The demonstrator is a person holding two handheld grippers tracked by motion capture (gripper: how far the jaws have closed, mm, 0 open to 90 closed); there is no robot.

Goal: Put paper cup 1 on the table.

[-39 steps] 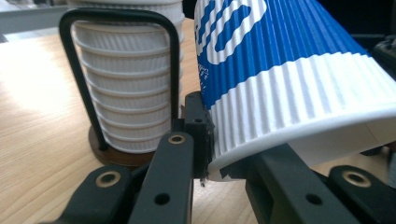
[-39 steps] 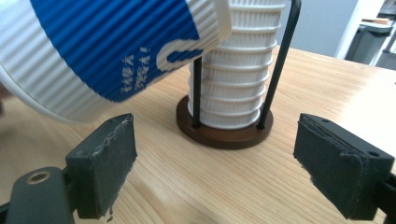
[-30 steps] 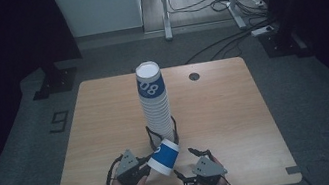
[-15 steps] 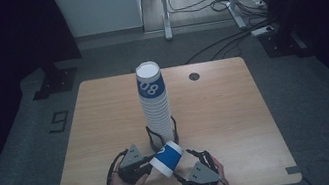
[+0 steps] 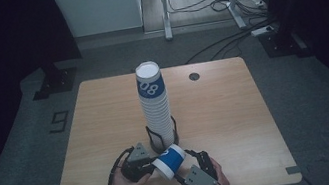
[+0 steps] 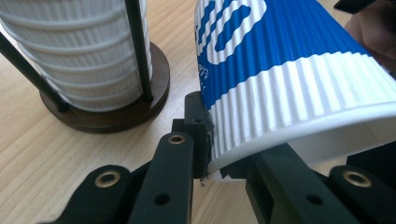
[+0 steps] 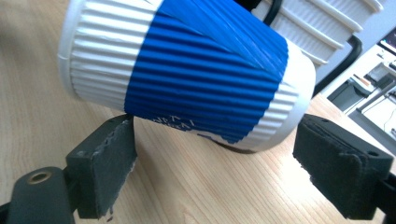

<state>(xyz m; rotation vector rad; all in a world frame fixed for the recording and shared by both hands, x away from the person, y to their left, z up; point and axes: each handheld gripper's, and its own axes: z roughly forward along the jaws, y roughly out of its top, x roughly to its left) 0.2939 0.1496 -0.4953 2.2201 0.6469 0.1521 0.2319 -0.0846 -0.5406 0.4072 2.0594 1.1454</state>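
A ribbed blue-and-white paper cup (image 5: pixel 169 161) lies tilted on its side just above the table's near edge. My left gripper (image 5: pixel 153 166) is shut on its rim: in the left gripper view one pad presses the cup (image 6: pixel 289 70) from outside and the other jaw sits under the lip, at the gripper's tips (image 6: pixel 224 154). My right gripper (image 5: pixel 185 166) stands open beside the cup. In the right gripper view the cup (image 7: pixel 201 74) hangs above and between the wide-spread pads (image 7: pixel 112 154), and the gripper's gap (image 7: pixel 222 149) holds nothing.
A tall stack of the same cups (image 5: pixel 155 104) stands in a black wire holder with a round dark base (image 6: pixel 116 112) just behind the grippers. It rises mid-table on the wooden top (image 5: pixel 226 112). Cables and a metal frame lie on the floor beyond.
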